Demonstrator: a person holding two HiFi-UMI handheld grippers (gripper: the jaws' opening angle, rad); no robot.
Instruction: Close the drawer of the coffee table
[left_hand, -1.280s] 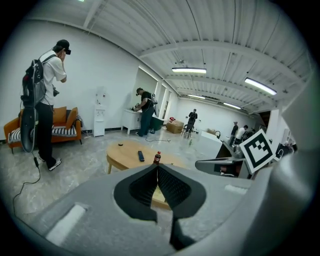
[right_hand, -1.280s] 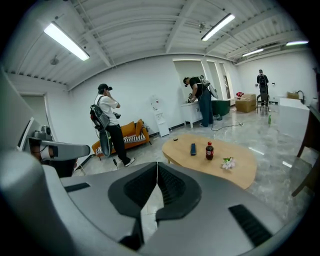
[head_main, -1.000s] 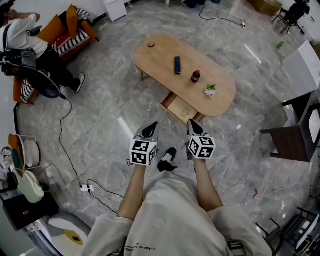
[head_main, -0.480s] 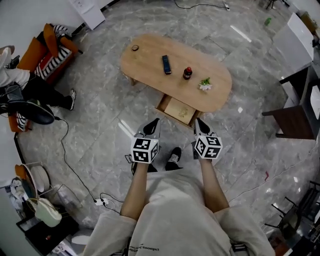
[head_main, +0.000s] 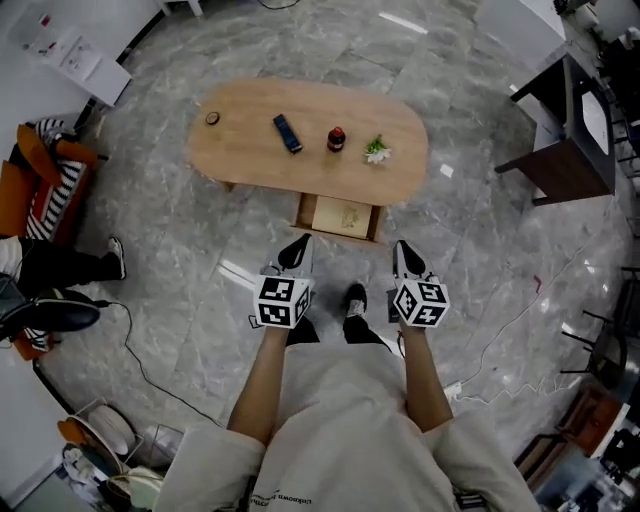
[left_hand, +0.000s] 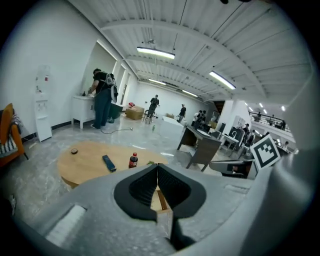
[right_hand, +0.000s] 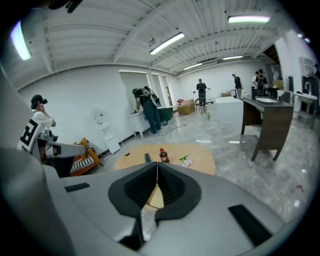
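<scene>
Approach stage: drawer open, grippers not yet in contact.

Head view: the oval light-wood coffee table (head_main: 250, 150) stands ahead on the grey marble floor (head_main: 160, 230), with its shallow wooden drawer (head_main: 340, 217) pulled out toward the person. The left gripper (head_main: 297, 248) and right gripper (head_main: 404, 255) hover near the drawer front, apart from it, one toward each corner. Left gripper view: the jaws are pressed together with nothing between them, and the drawer shows beyond the tips. Right gripper view: the jaws are likewise closed and empty, aimed at the table below a dark red-capped bottle (right_hand: 161, 155). Judged step: reach. The next move calls for lowering both closed tips squarely onto the drawer front and pushing evenly, so the drawer runs straight without skewing.
</scene>
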